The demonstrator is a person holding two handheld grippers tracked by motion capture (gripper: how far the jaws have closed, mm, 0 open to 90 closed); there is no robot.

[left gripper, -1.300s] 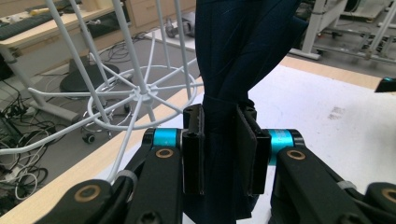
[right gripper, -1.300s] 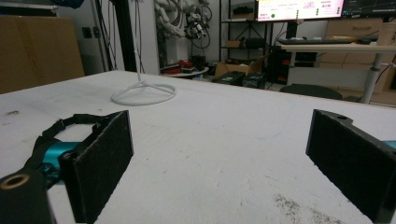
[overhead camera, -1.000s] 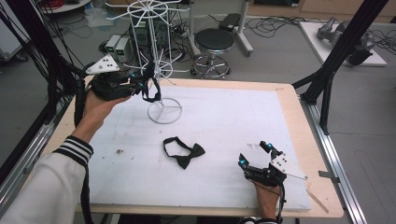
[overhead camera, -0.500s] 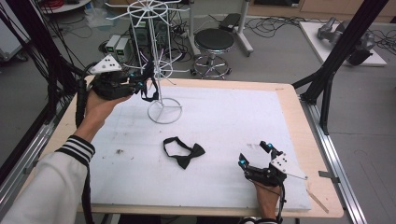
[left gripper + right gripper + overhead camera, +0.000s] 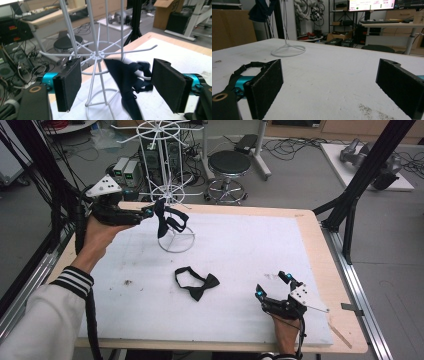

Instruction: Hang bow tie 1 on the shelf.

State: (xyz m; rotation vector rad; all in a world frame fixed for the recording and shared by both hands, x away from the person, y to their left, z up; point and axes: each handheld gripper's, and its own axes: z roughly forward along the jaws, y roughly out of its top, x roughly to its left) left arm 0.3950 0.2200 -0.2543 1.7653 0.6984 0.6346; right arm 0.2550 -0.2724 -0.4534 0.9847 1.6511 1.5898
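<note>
The left gripper point(image 5: 150, 212) is raised, its jaws just opened wide; the right gripper point(image 5: 272, 287) rests low, jaws apart

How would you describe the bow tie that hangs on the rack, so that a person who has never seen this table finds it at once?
Look at the white mat on the wooden table, then at the white wire rack at its far left. A dark bow tie hangs from a lower arm of that rack, between the open jaws of the left gripper. The other bow tie lies flat on the mat.

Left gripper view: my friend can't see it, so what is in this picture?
A dark bow tie hangs from an arm of a white wire rack. The left gripper has just opened its jaws, which stand apart on either side of it.
</note>
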